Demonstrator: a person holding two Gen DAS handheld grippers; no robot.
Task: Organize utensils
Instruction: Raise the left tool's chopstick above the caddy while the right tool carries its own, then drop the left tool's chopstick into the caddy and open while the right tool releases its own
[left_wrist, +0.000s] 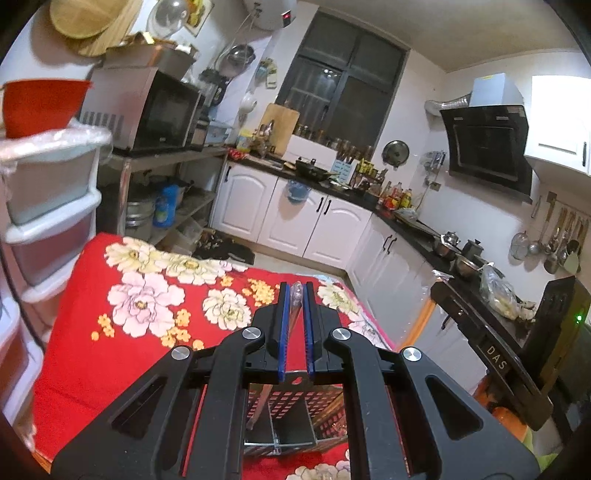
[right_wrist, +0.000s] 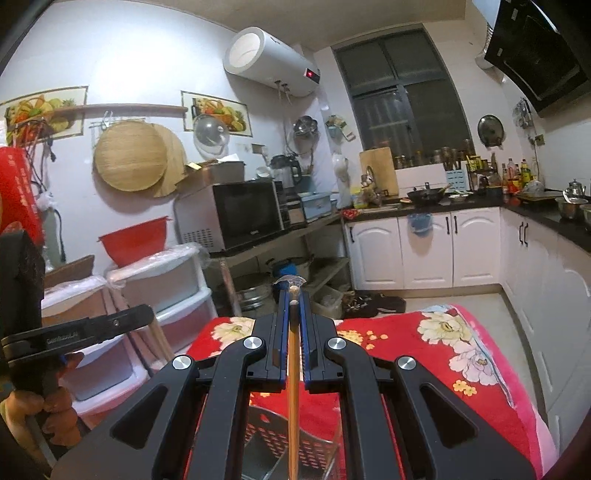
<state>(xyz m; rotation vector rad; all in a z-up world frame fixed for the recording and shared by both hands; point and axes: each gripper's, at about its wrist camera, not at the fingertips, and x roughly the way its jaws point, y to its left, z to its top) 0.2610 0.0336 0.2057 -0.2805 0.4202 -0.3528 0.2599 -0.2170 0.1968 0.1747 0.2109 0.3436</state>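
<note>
my right gripper (right_wrist: 293, 295) has its fingers clamped on a wooden chopstick (right_wrist: 293, 387); its long axis runs straight up the middle of the frame, tip past the fingertips. my left gripper (left_wrist: 295, 291) is pinched shut on a clear-handled utensil (left_wrist: 296, 295), pointing up-frame the same way. below both sits the perforated utensil basket (left_wrist: 295, 406) on the red floral cloth (left_wrist: 110, 350).

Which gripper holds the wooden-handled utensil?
The right gripper: a wooden-handled utensil runs between its blue pads. The left gripper clamps a clear, glassy-looking utensil instead.
</note>
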